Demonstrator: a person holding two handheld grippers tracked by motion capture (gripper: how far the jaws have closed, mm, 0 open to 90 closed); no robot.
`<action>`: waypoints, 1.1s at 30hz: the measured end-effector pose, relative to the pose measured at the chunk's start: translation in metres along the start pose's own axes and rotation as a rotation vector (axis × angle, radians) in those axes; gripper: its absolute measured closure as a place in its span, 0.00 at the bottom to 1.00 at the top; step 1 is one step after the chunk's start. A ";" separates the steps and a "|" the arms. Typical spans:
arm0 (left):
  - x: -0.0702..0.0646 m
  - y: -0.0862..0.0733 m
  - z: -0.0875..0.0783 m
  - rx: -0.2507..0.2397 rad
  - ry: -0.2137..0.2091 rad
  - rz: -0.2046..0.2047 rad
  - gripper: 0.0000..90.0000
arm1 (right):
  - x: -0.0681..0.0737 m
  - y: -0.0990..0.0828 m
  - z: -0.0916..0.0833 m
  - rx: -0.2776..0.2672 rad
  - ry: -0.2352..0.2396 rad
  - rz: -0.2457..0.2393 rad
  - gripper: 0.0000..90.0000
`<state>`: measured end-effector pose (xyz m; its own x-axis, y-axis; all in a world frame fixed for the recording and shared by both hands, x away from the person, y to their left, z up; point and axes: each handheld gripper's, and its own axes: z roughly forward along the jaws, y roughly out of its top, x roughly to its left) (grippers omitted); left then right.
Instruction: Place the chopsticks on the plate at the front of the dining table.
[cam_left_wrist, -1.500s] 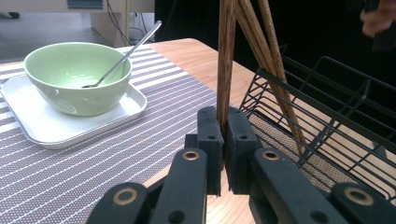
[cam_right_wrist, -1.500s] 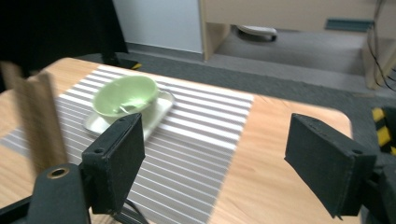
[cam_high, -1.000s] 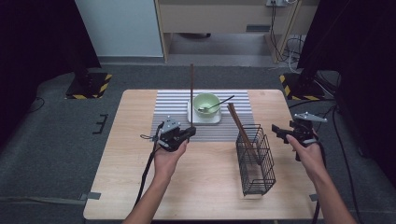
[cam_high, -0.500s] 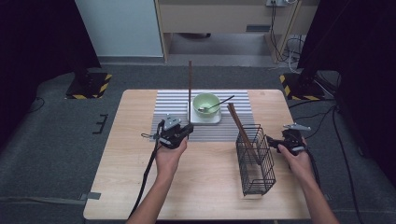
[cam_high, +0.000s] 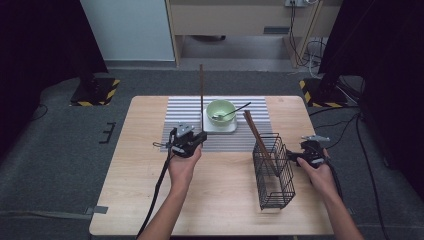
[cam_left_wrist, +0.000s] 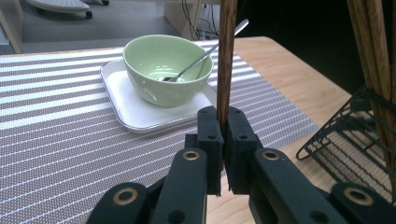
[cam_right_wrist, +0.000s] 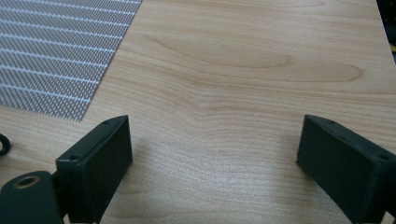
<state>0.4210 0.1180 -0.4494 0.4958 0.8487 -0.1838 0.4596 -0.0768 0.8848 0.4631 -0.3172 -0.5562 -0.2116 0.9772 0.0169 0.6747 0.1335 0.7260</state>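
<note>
A dark wooden chopstick (cam_left_wrist: 227, 60) is held upright, clamped between the jaws of the left gripper (cam_high: 192, 143) over the striped mat (cam_high: 180, 117), just beside the green bowl (cam_left_wrist: 167, 70). The right gripper (cam_right_wrist: 212, 154) is set low over the bare tabletop (cam_right_wrist: 243, 70) beside the wire basket (cam_high: 274, 170); its jaws have just been opening, with nothing between them. No writing can be read.

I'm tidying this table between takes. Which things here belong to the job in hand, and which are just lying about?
In the job:
- chopstick, upright, clamped in the left gripper
- wire basket holding more chopsticks
- right gripper, open, beside the basket

Lying about:
- green bowl with spoon
- white tray
- striped mat
</note>
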 end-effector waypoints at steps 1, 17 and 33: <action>0.000 0.000 0.000 -0.008 0.003 -0.002 0.95 | 0.000 -0.001 0.000 -0.007 0.000 -0.006 0.09; -0.002 0.010 0.000 -0.028 -0.015 -0.020 0.95 | 0.008 -0.008 -0.005 -0.002 -0.009 0.003 0.03; 0.004 -0.001 0.029 0.042 -0.012 -0.021 0.95 | 0.008 -0.008 -0.005 -0.001 -0.012 0.007 0.03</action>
<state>0.4439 0.1066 -0.4632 0.4942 0.8442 -0.2075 0.5006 -0.0812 0.8618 0.4520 -0.3110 -0.5587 -0.1981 0.9801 0.0138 0.6754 0.1263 0.7266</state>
